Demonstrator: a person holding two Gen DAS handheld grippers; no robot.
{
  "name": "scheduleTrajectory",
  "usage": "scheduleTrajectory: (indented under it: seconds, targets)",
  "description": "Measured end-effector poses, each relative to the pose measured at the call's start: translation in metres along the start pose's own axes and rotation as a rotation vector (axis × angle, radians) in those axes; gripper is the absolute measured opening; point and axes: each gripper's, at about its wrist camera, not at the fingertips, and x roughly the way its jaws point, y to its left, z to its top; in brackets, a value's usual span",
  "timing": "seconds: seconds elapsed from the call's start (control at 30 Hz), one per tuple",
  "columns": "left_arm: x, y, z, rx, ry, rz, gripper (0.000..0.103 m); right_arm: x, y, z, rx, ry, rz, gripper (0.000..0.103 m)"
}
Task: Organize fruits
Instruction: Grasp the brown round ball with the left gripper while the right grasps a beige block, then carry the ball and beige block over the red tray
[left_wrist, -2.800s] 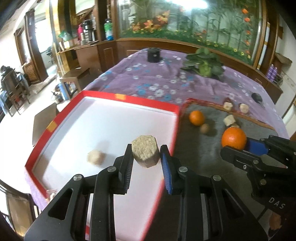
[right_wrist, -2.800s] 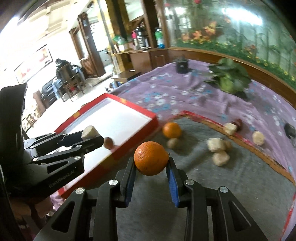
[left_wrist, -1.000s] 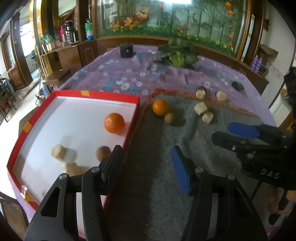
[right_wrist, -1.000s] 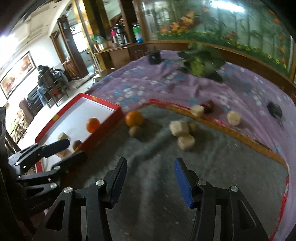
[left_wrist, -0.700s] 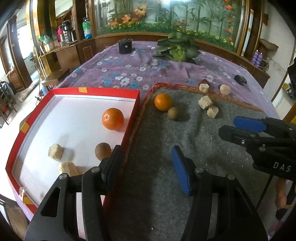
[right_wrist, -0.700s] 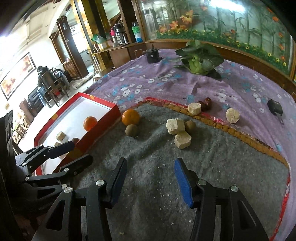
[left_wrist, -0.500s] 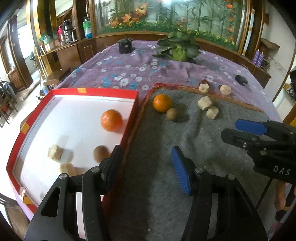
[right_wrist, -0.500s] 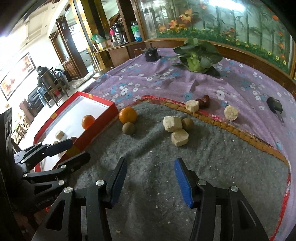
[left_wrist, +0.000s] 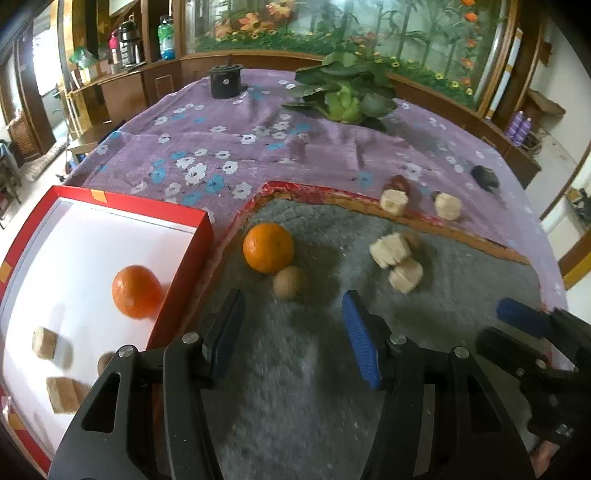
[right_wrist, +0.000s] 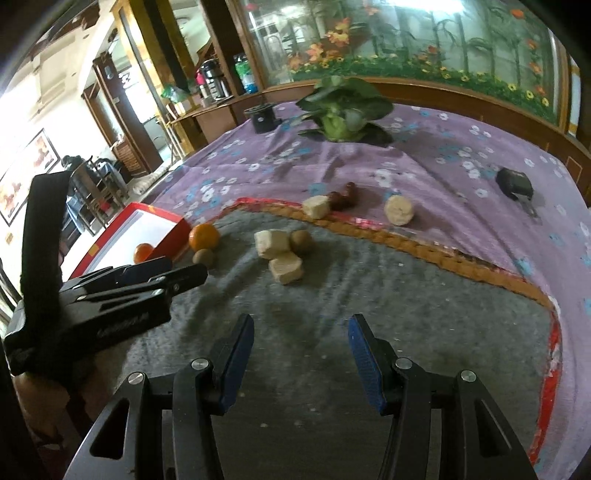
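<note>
Both your tools have swung off the red tray, where one orange now lies, toward the grey mat. Your left tool and right tool gape empty. Next, likely: the loose orange and the brown fruit touching it beside the tray wall. Open mat lies ahead; mind that wall.

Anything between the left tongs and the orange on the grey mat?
Only the small brown fruit, beside the orange; otherwise bare mat. Left wrist view.
</note>
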Motion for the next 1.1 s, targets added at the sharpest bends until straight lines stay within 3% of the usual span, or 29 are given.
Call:
scheduleTrajectory:
  seconds: [0.1,0.13,0.17,0.3,0.5,0.83,0.9,0.97,1.03,1.1]
  targets:
    - [0.009,0.001,0.003,-0.008,0.007,0.022,0.055,0.002,-0.008,0.001,0.015,-0.006,0.006,0.052]
    - [0.011,0.002,0.004,-0.007,0.009,0.025,0.048,0.003,-0.009,0.001,0.017,-0.005,0.012,0.052]
    - [0.014,0.002,0.004,-0.005,0.015,0.026,0.035,0.004,-0.009,0.002,0.016,-0.004,0.02,0.052]
    - [0.019,0.003,0.002,0.01,0.019,0.034,0.021,0.011,-0.004,0.004,-0.022,0.003,0.026,0.052]
    - [0.013,0.008,0.0,0.003,0.009,0.002,0.021,0.021,0.013,0.013,-0.099,-0.001,0.046,0.052]
    - [-0.01,0.006,-0.008,0.049,0.003,-0.041,0.021,0.068,0.027,0.035,-0.152,0.028,0.001,0.052]
    - [-0.014,0.007,-0.009,0.056,-0.005,-0.031,0.021,0.076,0.025,0.036,-0.161,0.029,-0.027,0.047]
    - [-0.016,0.008,-0.011,0.062,-0.006,-0.02,0.021,0.075,0.025,0.035,-0.184,0.027,-0.063,0.033]
    - [-0.018,0.01,-0.013,0.061,-0.006,-0.015,0.021,0.069,0.023,0.033,-0.16,0.034,-0.036,0.027]
    - [-0.019,0.011,-0.015,0.058,-0.005,-0.019,0.021,0.059,0.023,0.028,-0.154,0.024,-0.049,0.027]
